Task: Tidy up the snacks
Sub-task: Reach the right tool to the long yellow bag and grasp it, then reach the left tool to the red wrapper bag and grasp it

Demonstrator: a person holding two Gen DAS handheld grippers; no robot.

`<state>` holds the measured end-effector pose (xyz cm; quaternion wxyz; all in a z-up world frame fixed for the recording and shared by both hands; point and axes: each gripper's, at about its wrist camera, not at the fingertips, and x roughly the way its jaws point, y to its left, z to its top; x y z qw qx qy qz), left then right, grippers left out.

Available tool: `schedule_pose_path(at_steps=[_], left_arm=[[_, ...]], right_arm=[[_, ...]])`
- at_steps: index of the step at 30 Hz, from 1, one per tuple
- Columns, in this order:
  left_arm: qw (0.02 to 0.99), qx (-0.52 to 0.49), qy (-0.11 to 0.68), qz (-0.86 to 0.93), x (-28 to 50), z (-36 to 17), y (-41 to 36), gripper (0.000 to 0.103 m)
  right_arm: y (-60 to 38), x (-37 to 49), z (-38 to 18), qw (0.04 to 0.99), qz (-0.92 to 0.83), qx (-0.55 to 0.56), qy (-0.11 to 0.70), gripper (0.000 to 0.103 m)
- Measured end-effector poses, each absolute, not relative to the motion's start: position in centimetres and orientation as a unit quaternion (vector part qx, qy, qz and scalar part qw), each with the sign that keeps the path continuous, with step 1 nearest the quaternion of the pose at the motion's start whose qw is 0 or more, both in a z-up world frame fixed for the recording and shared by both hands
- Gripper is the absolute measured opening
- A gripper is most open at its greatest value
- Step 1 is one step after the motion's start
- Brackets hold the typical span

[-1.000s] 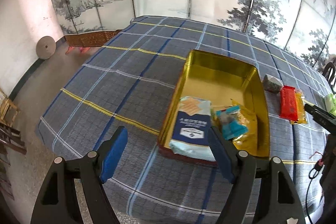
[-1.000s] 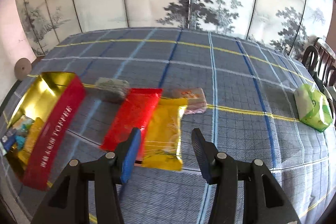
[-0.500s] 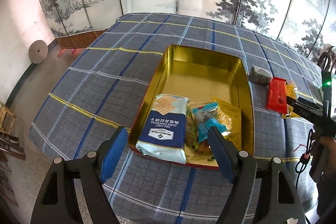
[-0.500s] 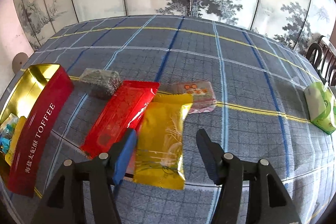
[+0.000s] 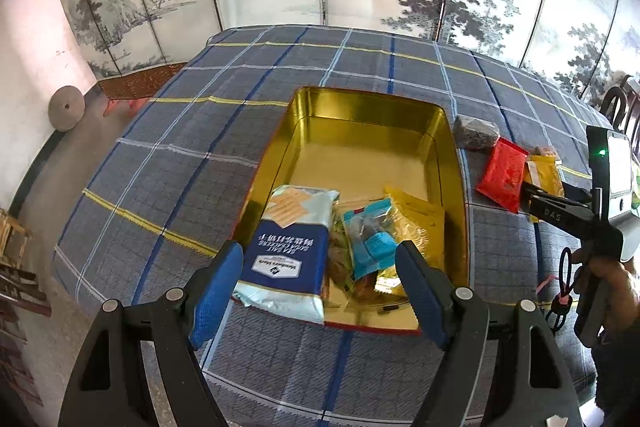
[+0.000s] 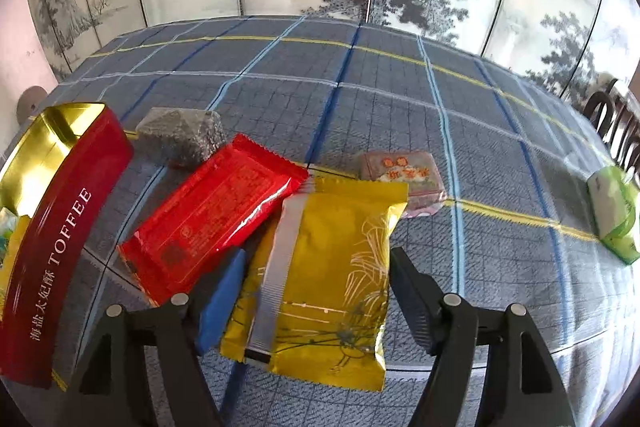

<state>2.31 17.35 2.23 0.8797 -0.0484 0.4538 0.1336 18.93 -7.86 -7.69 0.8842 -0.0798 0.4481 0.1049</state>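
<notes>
1. The toffee tin (image 5: pixel 362 131) is seen open on the checked tablecloth (image 5: pixel 192 163), its gold far half bare.
2. Three items at least are already lodged at the tin's near end: a blue-and-white cracker pack (image 5: pixel 288 247), a blue-wrapped sweet bag (image 5: pixel 372 239) and a yellow packet (image 5: pixel 416 215) behind it. This part of the tidying is judged done.
3. The left gripper (image 5: pixel 318 291) is held wide open above the tin's near edge; nothing is pressed between its blue pads, though the cracker pack lies in the gap below them.
4. Left outside the tin, just beside its red wall (image 6: pixel 60 239), are four snacks: a grey speckled block (image 6: pixel 180 137), a red packet (image 6: pixel 212 215), a yellow pouch (image 6: pixel 320 275) overlapping the red packet's edge, and a small pinkish pack (image 6: pixel 404 175) behind the pouch.
5. A green packet (image 6: pixel 614 211) is seen well apart, near the cloth's right edge; whether it belongs to the task cannot be told.
6. The right gripper (image 6: pixel 316 287) has just been opening, and its jaws are now set astride the yellow pouch, one finger on each side. The pouch is not yet squeezed or lifted.
7. Progress is judged at under halfway: the yellow pouch appears to be next, with the remaining loose items to follow.
</notes>
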Motion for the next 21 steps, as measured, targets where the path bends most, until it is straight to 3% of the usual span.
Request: schedule_pose_path(at_steps=[4,7,10,21], left_arm=[[0.881,-0.041,0.454,0.128,3.0,2.1,16.6,0.076],[0.883,-0.035,0.453,0.119,3.6,2.0,15.6,0.076],[0.885,-0.027,0.451,0.107,4.2,1.9,14.4,0.076],[0.898,0.023,0.438,0.043,7.2,1.3,7.9,0.076]], right_arm=[[-8.6,18.7,-7.8,0.886,0.113,-0.076,0.443,0.073],[-9.0,18.4,-7.8,0.888,0.120,-0.078,0.437,0.064],[-9.5,18.2,-7.6,0.888,0.126,-0.079,0.435,0.061],[-14.6,17.2,-7.5,0.891,0.109,-0.073,0.434,0.059]])
